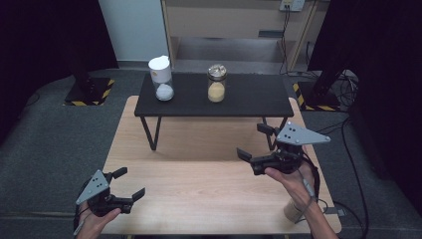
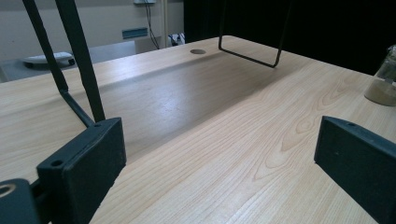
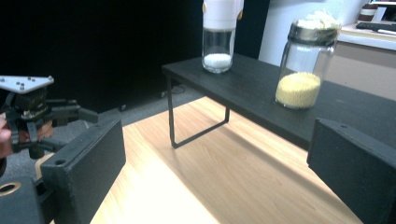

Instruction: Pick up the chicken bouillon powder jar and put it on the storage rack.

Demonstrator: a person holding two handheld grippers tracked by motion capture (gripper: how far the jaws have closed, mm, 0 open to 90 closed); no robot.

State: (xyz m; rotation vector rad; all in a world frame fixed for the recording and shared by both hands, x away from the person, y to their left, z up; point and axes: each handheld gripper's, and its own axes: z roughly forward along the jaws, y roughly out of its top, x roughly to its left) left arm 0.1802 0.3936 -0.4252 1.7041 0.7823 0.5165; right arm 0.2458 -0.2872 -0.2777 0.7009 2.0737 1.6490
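Two glass jars stand on a low black shelf point(image 1: 249, 97) at the far side of the wooden table point(image 1: 199, 174). One has a white lid and white powder point(image 1: 161, 78); the other holds yellow grains point(image 1: 216, 83). My left gripper point(image 1: 132, 182) hovers open over the table's near left corner with nothing between its jaws. My right gripper point(image 1: 250, 140) is open and empty too, and hangs in front of the shelf's right leg. The right gripper view looks up at the white-lidded jar point(image 3: 218, 46) and the yellow-grain jar point(image 3: 306, 70) on the shelf point(image 3: 261, 93).
A third jar point(image 1: 293, 209) stands at the table's near right corner, partly behind the right forearm; the left gripper view shows this jar point(image 2: 383, 77) at its right edge. The shelf's thin black legs point(image 1: 152, 132) rise from the table. Grey floor surrounds the table.
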